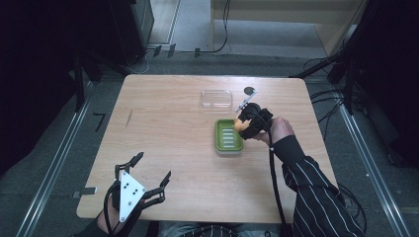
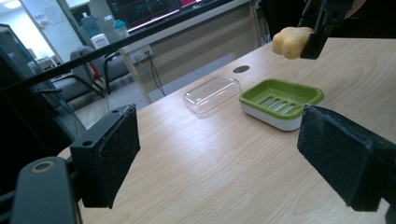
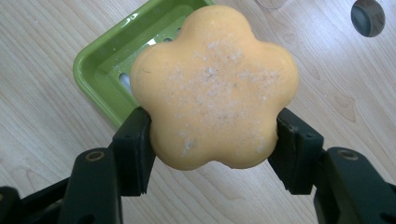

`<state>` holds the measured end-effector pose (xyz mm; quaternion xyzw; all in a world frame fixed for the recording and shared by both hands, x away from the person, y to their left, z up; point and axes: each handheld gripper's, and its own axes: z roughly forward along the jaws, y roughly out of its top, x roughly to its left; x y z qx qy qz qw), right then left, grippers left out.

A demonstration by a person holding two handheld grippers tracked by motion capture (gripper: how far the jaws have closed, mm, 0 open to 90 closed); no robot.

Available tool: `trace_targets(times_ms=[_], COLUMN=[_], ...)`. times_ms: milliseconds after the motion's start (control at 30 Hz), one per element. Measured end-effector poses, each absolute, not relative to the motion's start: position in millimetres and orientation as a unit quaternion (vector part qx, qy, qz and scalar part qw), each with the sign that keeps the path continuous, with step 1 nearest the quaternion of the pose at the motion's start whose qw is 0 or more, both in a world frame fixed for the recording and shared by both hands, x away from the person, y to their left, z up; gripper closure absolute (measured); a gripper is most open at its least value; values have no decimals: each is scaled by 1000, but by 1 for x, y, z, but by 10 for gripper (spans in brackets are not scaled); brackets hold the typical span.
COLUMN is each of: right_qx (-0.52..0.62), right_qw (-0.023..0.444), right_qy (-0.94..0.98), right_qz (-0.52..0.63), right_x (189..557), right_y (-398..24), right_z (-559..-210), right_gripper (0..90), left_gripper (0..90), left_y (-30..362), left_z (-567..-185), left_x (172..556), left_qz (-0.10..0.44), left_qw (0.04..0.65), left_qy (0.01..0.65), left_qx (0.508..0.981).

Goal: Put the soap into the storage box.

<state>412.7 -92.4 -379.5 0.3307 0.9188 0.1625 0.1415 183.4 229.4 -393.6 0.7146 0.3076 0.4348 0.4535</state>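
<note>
High view: fixed above the table's near edge, looking forward and down; whole table (image 1: 163, 128) in frame, floor beyond the far edge.

Left gripper view: low over the near-left corner, facing across toward the far-right part; green soap dish (image 2: 280, 100) and clear lid (image 2: 211, 94) at middle distance.

Right gripper view: very close, looking down on the soap (image 3: 212, 88) over the dish (image 3: 105, 70).

Shared by all three: dish and soap.

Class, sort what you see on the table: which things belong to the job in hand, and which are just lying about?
In the job: flower-shaped soap, clamped in the right gripper; green soap dish below it.
Lying about: clear lid; left gripper, open and idle.
</note>
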Motion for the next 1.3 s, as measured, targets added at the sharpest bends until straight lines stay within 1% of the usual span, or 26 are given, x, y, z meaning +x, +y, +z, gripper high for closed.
trace_targets(times_ms=[733, 1067, 1300], right_qx=[314, 303, 305], right_qw=[143, 138, 134], right_qy=[924, 928, 929], right_qz=[164, 164, 161], right_x=[415, 415, 419], right_y=[-74, -61, -59], right_z=[-382, -389, -397], right_gripper=[399, 399, 398], left_gripper=[135, 135, 135], left_y=[234, 235, 234], left_z=[-394, -394, -394], left_x=[180, 178, 178], left_qz=[438, 441, 441], left_qw=[451, 451, 451], left_qy=[313, 314, 314], left_qx=[712, 709, 709])
